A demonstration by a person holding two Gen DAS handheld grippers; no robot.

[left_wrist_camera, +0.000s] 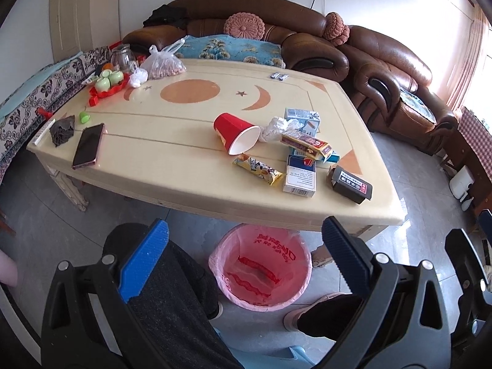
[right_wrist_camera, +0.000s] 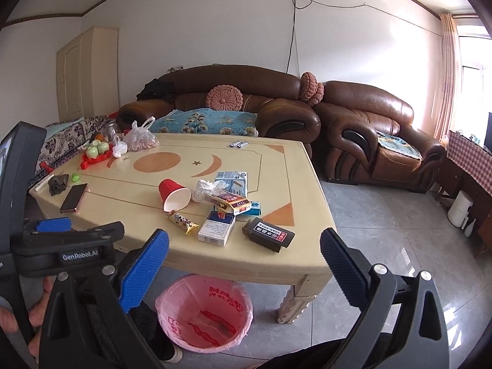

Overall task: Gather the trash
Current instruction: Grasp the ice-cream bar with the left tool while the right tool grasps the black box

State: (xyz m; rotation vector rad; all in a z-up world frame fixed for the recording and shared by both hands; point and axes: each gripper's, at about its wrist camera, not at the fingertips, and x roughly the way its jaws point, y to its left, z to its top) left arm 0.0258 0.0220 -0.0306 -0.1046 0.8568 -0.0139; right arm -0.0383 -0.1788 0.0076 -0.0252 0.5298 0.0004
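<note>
We hold both grippers above the near edge of the desk (left_wrist_camera: 160, 166), nothing in either. Left gripper (left_wrist_camera: 246, 240): fingers wide apart, empty. Right gripper (right_wrist_camera: 244, 249): fingers wide apart too, empty. Trash sits in a loose cluster on the desk's right half: red cup (left_wrist_camera: 236, 133) on its side, mouth toward us; crumpled tissue (left_wrist_camera: 276, 127) just beside its rim; milk carton (left_wrist_camera: 303, 118) behind the tissue; red-gold box (left_wrist_camera: 306, 145) lying over a blue one; snack wrapper (left_wrist_camera: 257, 169) in front of the cup; white-blue box (left_wrist_camera: 299, 176) next to it; black box (left_wrist_camera: 350, 184) near the desk's right corner. Bin (left_wrist_camera: 259, 269) with pink liner stands on the floor, partly under the desk's near edge, looks empty apart from the liner's red print. Phone (left_wrist_camera: 88, 146) and a grey rag (left_wrist_camera: 63, 129) lie on the left end, well apart from the trash. Red tray with green cups (left_wrist_camera: 107, 86) and a bag of nuts (left_wrist_camera: 163, 64) sit at the far left corner. Brown sofa (left_wrist_camera: 246, 21) behind.
</note>
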